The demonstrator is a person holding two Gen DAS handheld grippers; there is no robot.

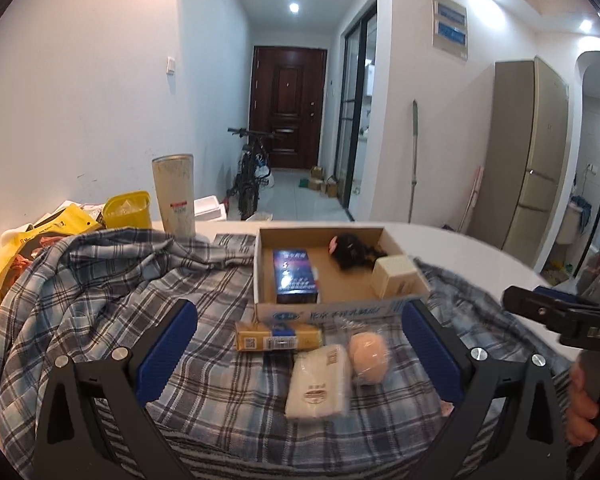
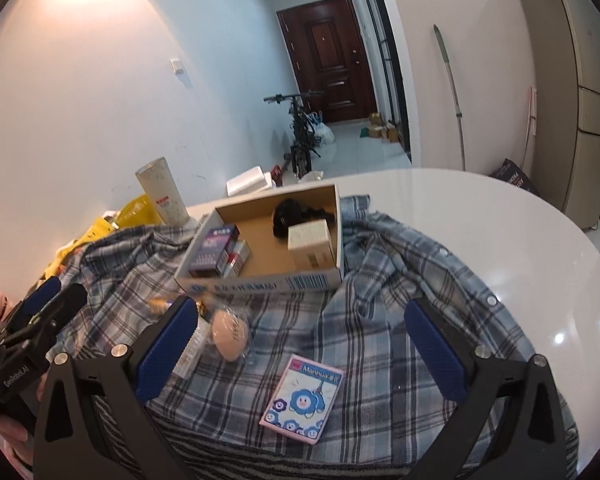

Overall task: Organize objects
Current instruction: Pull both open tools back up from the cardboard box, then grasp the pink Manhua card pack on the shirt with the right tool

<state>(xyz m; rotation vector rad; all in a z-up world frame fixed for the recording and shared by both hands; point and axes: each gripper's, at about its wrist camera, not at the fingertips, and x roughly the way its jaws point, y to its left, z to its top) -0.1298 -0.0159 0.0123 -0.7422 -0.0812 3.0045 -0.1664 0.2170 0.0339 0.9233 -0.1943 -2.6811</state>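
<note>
White walls, dark wooden door (image 1: 287, 106), bicycle (image 1: 250, 174), tall beige cabinet (image 1: 534, 152), ceiling spotlights.

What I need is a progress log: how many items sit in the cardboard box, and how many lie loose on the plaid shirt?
In the cardboard box: 4 (purple box, red-white pack, black fuzzy item, cream box)
Loose on the plaid shirt: 4 (yellow pack, white packet, peach sponge, pink box)
Total: 8

shirt (image 1: 120, 280) spread on bench (image 2: 480, 208) | box (image 1: 332, 308) on shirt | pack (image 1: 296, 276) in box at left, block (image 1: 394, 278) at right, fuzzy thing (image 1: 350, 250) behind | bar (image 1: 278, 336), pouch (image 1: 318, 380), egg (image 1: 368, 354) before box | card (image 2: 302, 398) right of egg | cup (image 1: 176, 196) behind shirt at left
</note>
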